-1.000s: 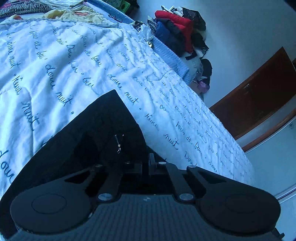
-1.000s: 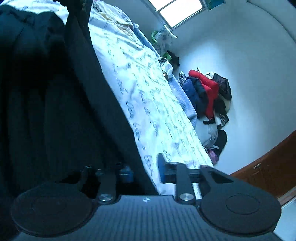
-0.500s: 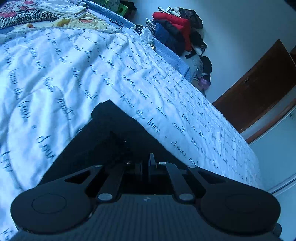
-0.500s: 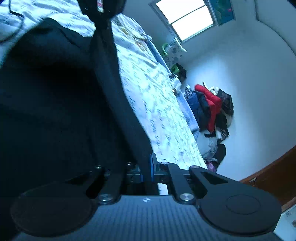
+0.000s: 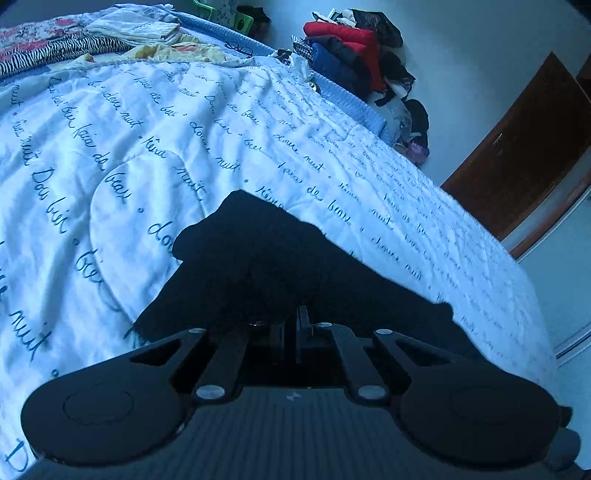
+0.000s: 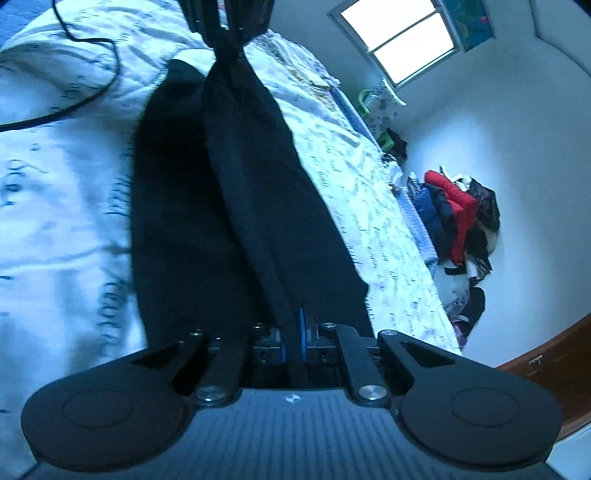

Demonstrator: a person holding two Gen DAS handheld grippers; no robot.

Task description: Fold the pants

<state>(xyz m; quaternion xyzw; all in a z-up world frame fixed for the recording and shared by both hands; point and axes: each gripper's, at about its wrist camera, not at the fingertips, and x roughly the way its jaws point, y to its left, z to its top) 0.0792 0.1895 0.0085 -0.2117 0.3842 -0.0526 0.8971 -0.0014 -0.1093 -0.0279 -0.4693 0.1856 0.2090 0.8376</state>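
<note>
The black pants (image 5: 258, 266) lie on a white bedspread (image 5: 110, 147) with dark script writing. My left gripper (image 5: 293, 325) is shut on an edge of the pants, which bunch up just in front of it. In the right wrist view my right gripper (image 6: 295, 332) is shut on another edge of the pants (image 6: 229, 206), and the cloth stretches taut away from it up to the left gripper (image 6: 229, 22) at the top of the frame. The lower layer of the pants lies on the bed to the left.
Folded clothes and patterned fabrics (image 5: 110, 33) lie at the far end of the bed. A pile of red and dark clothes (image 5: 354, 55) sits on the floor by the wall. A black cable (image 6: 74, 99) crosses the bedspread. A brown door (image 5: 524, 155) stands to the right.
Both grippers have lifted and pulled the pants. Less cloth shows before the left gripper and more bedspread. The right gripper has closed on the edge, and the cloth now stretches taut between the grippers.
</note>
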